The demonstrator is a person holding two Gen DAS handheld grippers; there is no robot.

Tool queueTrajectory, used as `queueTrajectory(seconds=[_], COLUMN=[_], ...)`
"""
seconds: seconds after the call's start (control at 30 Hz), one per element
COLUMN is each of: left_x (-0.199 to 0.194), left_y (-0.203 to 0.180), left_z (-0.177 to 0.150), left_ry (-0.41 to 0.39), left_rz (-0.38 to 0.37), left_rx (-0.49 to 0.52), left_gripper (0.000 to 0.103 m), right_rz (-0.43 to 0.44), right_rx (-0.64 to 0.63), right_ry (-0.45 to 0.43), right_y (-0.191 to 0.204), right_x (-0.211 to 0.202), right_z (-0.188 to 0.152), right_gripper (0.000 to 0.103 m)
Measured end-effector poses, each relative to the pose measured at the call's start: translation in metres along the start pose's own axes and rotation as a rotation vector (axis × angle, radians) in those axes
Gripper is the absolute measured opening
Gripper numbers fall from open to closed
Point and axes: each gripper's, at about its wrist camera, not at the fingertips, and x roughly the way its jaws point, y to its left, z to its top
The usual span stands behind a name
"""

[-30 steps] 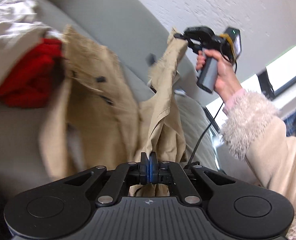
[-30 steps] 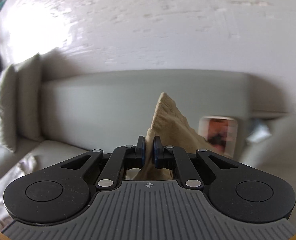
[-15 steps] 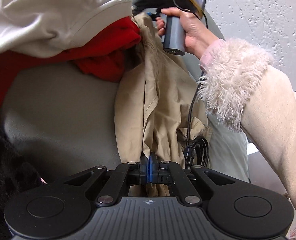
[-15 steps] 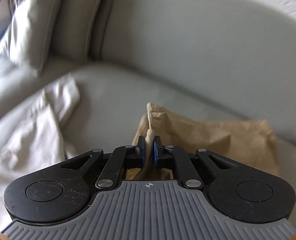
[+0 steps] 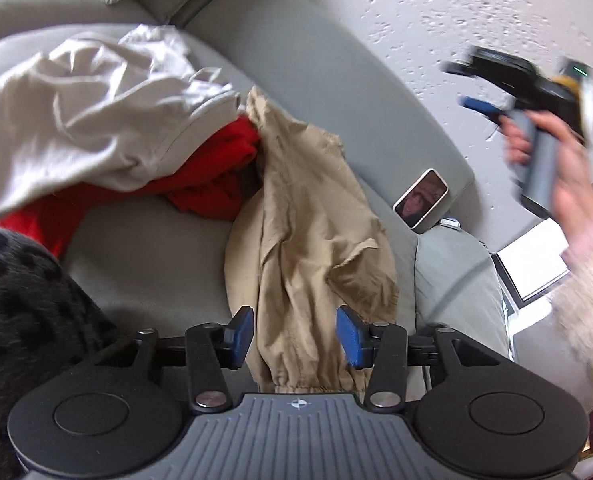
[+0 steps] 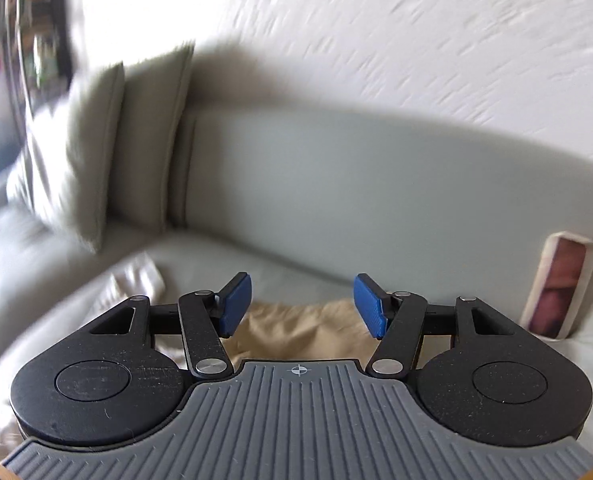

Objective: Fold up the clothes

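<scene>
In the left wrist view, a black spotted fabric [image 5: 20, 300] fills the near left edge. Farther back on the grey sofa [image 5: 148, 264] lies a heap of laundry: a crumpled white garment [image 5: 84, 120] rests on top of a red garment [image 5: 212, 176], whose folds spill out beneath it on the seat. Just right of the red cloth and touching it, the tan garment [image 5: 308, 240] lies stretched along the seat from the heap toward the camera, loosely bunched, with its gathered hem at the near end. The left tool [image 5: 294, 334] has its blue pads spread wide apart, one on each side of that near end; the cloth runs through the gap, and I cannot tell whether either pad touches it. Farther right, a phone [image 5: 420, 198] leans upright against the sofa back. At the far right, a hand [image 5: 552, 168] with a fluffy cream sleeve [image 5: 588, 288] holds the right tool [image 5: 470, 84] raised in the air against the textured wall, well apart from the clothes; it is blurred, but its fingers stand separated with nothing between them.

The right wrist view, also blurred, shows two grey cushions [image 6: 108, 152] upright at the left end of the sofa. Its blue pads are wide apart and empty, with the tan garment lying below them on the seat.
</scene>
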Motion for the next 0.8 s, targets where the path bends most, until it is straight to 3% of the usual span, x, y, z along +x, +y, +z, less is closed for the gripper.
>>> queueTrajectory(seconds=[0.13,0.2,0.37,0.5,0.63,0.7,0.8], left_x=[-0.017,-0.022,-0.013,0.003,0.023,0.033,0.055], left_y=[-0.014,-0.020,-0.041,-0.052,-0.045,-0.036,-0.019], left_z=[-0.008,-0.010,-0.014,-0.019,-0.020,-0.016,-0.010], left_ry=[-0.024,-0.016,-0.013,-0.020,-0.037,-0.019,0.054], left_rz=[0.014,0.017,0.059,0.105,0.245,0.257,0.187], left_rx=[0.048,0.077,0.175,0.220,0.187,0.144,0.053], left_gripper=[0.043,0.043,0.043,0.043,0.052,0.057,0.066], right_rz=[0.008,0.004,0.044,0.136,0.195,0.208,0.228], right_rx=[0.051,0.072,0.184,0.366,0.550,0.630,0.677], right_ry=[-0.078,-0.122,-0.120,0.011,0.130,0.189,0.273], right_y=[-0.039,-0.057,-0.099,-0.113,-0.107,-0.103,-0.107], right_x=[-0.102,-0.155,-0.246,-0.255,-0.225,-0.203,-0.186], right_z=[0.003,-0.005,-0.058,-0.127,-0.207,-0.243,-0.280], right_gripper=[0.065,0.071,0.079,0.076,0.071,0.068,0.067])
